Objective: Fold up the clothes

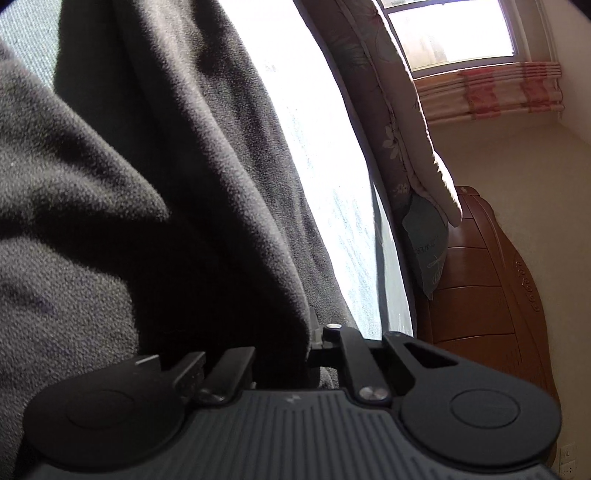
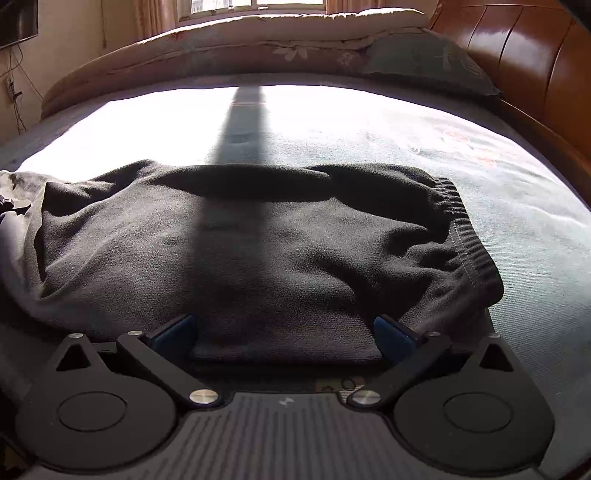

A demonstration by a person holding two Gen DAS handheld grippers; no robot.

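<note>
The scene is a bedroom, and the work surface is a bed with a pale blue-grey sheet, very bright where the sun from the window falls on it.

Nearest in the right wrist view is the right gripper. Its two fingers with blue pads stand wide apart, and the near edge of the dark fleece garment lies between them, touching neither pad clearly. The garment is spread flat on the sheet in front of this gripper, and its ribbed elastic band is on the right side. A long narrow shadow crosses the cloth and the sheet in the middle.

In the left wrist view the left gripper is partly covered by the same dark fabric, which hangs in thick folds over its left finger and fills most of the picture. The cloth passes between the fingers, which look drawn close together on it, though the tips are hidden.

Further away, a folded quilt with a flower pattern lies along the far edge of the bed. Beside it is a teal pillow with some printed letters, too small to read. Behind the pillow stands the brown wooden headboard. Under the window a striped curtain is seen.
</note>
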